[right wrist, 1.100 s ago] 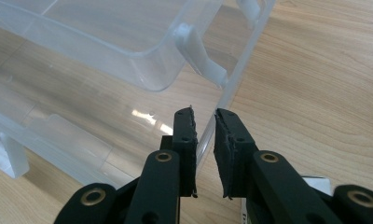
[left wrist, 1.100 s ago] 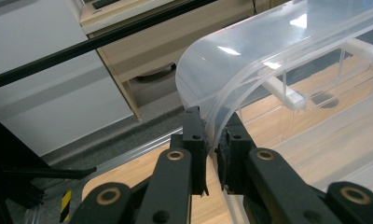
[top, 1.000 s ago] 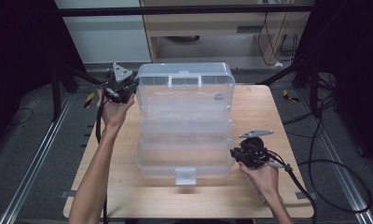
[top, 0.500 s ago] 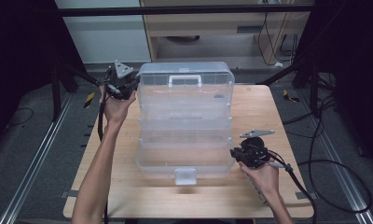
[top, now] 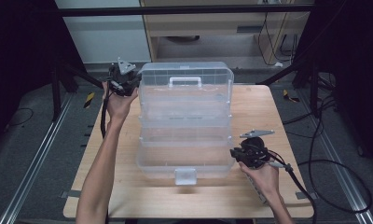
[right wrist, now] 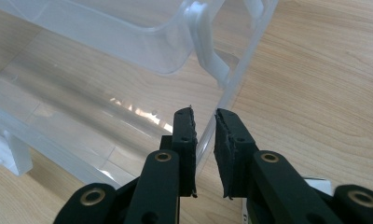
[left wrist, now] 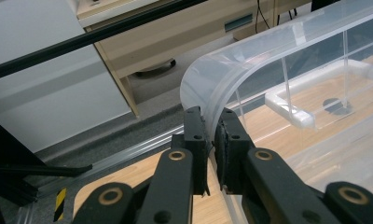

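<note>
A: Largest item first: what is the clear plastic box [top: 184,126], and where does it sit?

B: A tiered storage box, spread open in steps on the wooden bench [top: 278,116]. It lies between the two grippers. Its lid [top: 184,77], with a carry handle [top: 185,82], stands up at the far end; the base tray [top: 184,158] with a latch [top: 185,176] is nearest the person.

A: Why is the left hand-held gripper [left wrist: 211,130] placed at the lid's corner?

B: Its jaws are narrowed onto the curved lid rim [left wrist: 208,84], pinching the thin wall between them. This probably serves to swing or steady the lid.

A: And the right hand-held gripper [right wrist: 204,126]?

B: Jaws drawn in around the near side wall of the base tray [right wrist: 231,93], the wall passing between the pads. Holding the base likely keeps the box from sliding while the lid end is worked.

A: The surface and the room?

B: Pale wood grain, bare around the box. Beyond the left gripper stand a light cabinet [left wrist: 184,37] and a dark frame bar [left wrist: 82,39]; grey floor [top: 31,149] with metal rails [top: 35,161] flanks the bench, and cables [top: 334,154] trail to the right.
</note>
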Demonstrator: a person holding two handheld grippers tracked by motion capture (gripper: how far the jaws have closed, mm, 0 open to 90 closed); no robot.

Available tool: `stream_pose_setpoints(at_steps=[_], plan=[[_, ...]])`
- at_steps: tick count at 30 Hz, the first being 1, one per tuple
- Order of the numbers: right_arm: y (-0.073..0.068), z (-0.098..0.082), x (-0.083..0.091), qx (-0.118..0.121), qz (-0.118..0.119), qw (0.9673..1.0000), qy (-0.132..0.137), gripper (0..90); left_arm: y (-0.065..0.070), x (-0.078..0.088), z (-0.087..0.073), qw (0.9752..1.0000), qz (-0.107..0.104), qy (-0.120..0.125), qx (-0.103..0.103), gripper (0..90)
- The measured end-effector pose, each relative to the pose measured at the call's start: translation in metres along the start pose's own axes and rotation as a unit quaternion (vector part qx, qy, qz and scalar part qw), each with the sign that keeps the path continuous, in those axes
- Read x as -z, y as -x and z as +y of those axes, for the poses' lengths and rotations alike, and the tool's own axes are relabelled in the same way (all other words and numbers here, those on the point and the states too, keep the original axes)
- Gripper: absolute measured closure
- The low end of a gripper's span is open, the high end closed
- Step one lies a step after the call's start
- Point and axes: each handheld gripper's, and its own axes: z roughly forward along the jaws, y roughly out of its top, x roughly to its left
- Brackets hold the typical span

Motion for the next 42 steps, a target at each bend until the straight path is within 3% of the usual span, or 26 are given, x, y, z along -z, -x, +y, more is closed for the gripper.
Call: stream_pose_setpoints(at_steps=[7,12,20,31,42], plan=[[0.0,0.0,0.0,0.0,0.001,1.0,0.0,78.3,-0.001,-0.006,-0.002,0.9999,-0.001,0.0,0.016,83.7],[0.0,0.0,0.0,0.001,0.001,1.0,0.0,78.3,-0.003,-0.012,0.0,1.0,0.002,-0.004,0.004,83.6],[0.0,0.0,0.0,0.002,0.001,1.0,0.0,78.3,-0.003,-0.019,-0.002,0.9998,0.003,-0.006,0.017,83.6],[0.0,0.0,0.0,0.004,0.0,1.0,0.001,78.3,-0.005,-0.026,-0.002,1.0,0.005,-0.006,0.006,83.4],[-0.001,0.0,0.0,0.002,-0.001,1.0,0.001,78.3,-0.005,-0.036,-0.002,0.9998,0.007,-0.018,0.009,83.1]])
